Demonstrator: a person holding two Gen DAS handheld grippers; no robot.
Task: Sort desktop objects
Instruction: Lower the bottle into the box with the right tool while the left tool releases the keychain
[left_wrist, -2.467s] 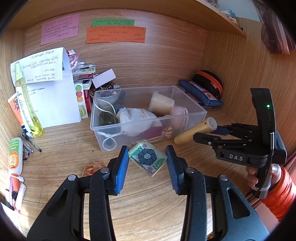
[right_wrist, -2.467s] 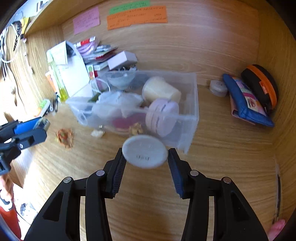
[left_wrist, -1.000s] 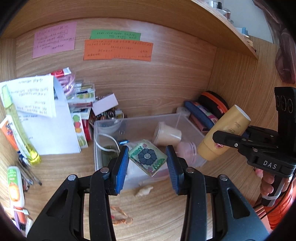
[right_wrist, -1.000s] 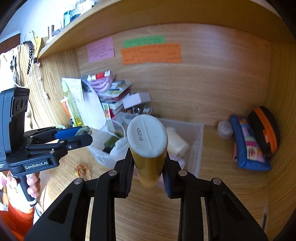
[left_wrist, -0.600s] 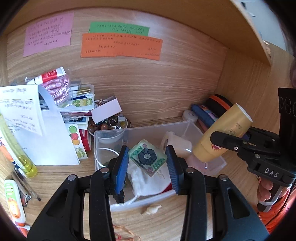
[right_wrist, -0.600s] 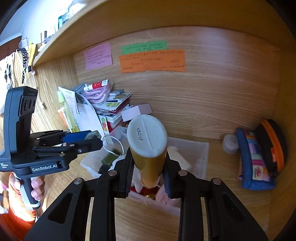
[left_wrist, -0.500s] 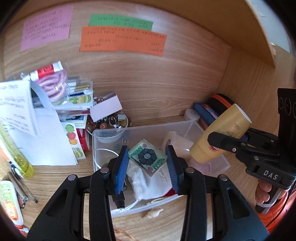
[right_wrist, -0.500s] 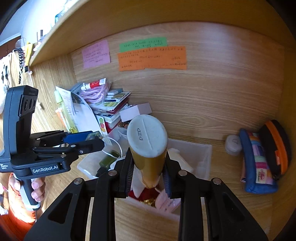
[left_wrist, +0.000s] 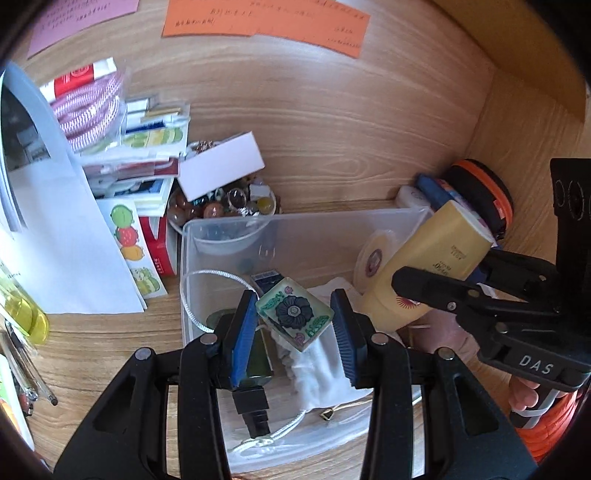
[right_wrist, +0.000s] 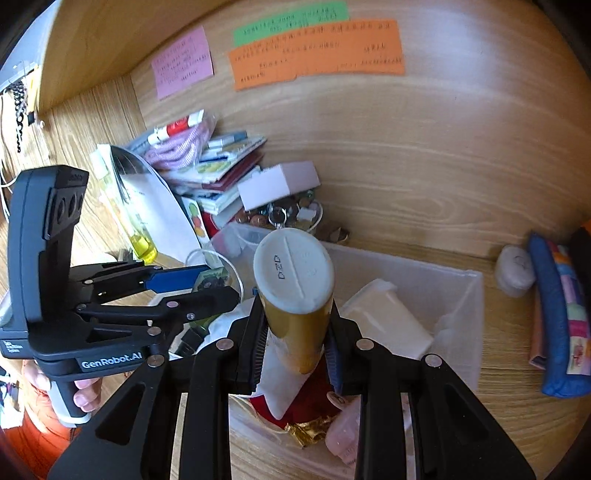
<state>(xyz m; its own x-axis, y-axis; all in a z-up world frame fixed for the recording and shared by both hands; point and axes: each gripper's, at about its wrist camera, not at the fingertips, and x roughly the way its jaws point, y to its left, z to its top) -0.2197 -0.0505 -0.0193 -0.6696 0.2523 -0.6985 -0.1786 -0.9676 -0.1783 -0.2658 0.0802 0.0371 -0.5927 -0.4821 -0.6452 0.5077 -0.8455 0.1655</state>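
My left tool (left_wrist: 293, 325) grips flower tile (left_wrist: 294, 314), right tool (right_wrist: 295, 343) grips yellow bottle (right_wrist: 295, 291), both above clear bin (left_wrist: 295, 225); drops pending, clutter remains along surface's left edge.

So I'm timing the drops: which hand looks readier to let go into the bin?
Left, probably. Its gripper holds the tile over the bin, above the pouch; the right gripper's bottle is bulkier.
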